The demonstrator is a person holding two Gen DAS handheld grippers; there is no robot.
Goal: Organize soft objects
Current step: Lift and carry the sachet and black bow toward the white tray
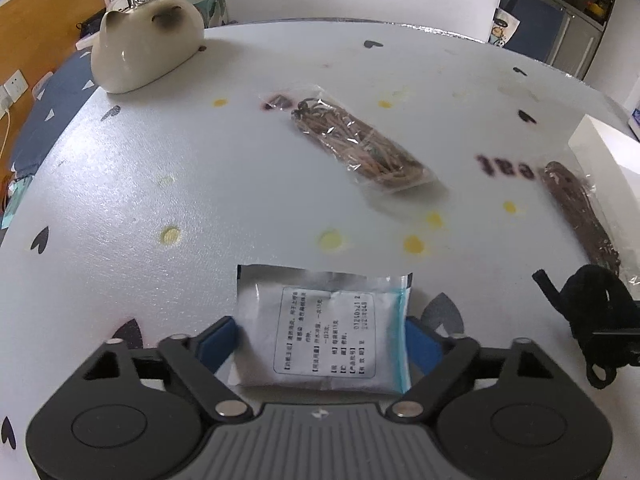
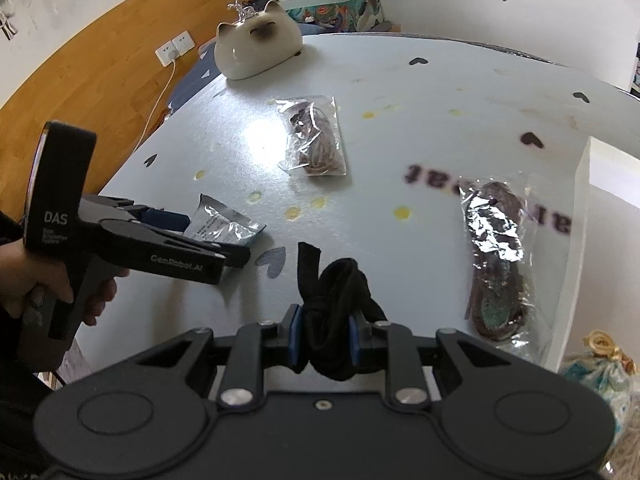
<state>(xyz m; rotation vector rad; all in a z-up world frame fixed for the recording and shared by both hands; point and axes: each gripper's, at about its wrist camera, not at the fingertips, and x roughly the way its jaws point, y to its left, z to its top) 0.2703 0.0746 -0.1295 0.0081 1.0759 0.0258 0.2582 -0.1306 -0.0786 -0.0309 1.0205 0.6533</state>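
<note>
A flat silver foil sachet (image 1: 324,332) with a printed label panel and a blue strip along one edge lies on the pale speckled desk (image 1: 160,168) at the bottom centre of the left wrist view. It sits between the blue-padded fingers (image 1: 218,338) of the left tool (image 1: 322,340), which stand spread at its two sides; whether the pads press it I cannot tell. In the right wrist view the right tool (image 2: 325,340) is pinched on a black knotted fabric cord (image 2: 336,304) at lower centre, loose ends sticking up above the pads. A hand (image 2: 52,292) grips the left tool's handle at the left edge. Further up, a clear plastic bag of brown strands (image 1: 360,144) lies mid-frame, and a second such crinkled bag (image 2: 498,256) lies at the right beside a white block (image 2: 604,208). A cream ceramic cat (image 1: 148,52) sits at the upper left, on the desk's far edge
</note>
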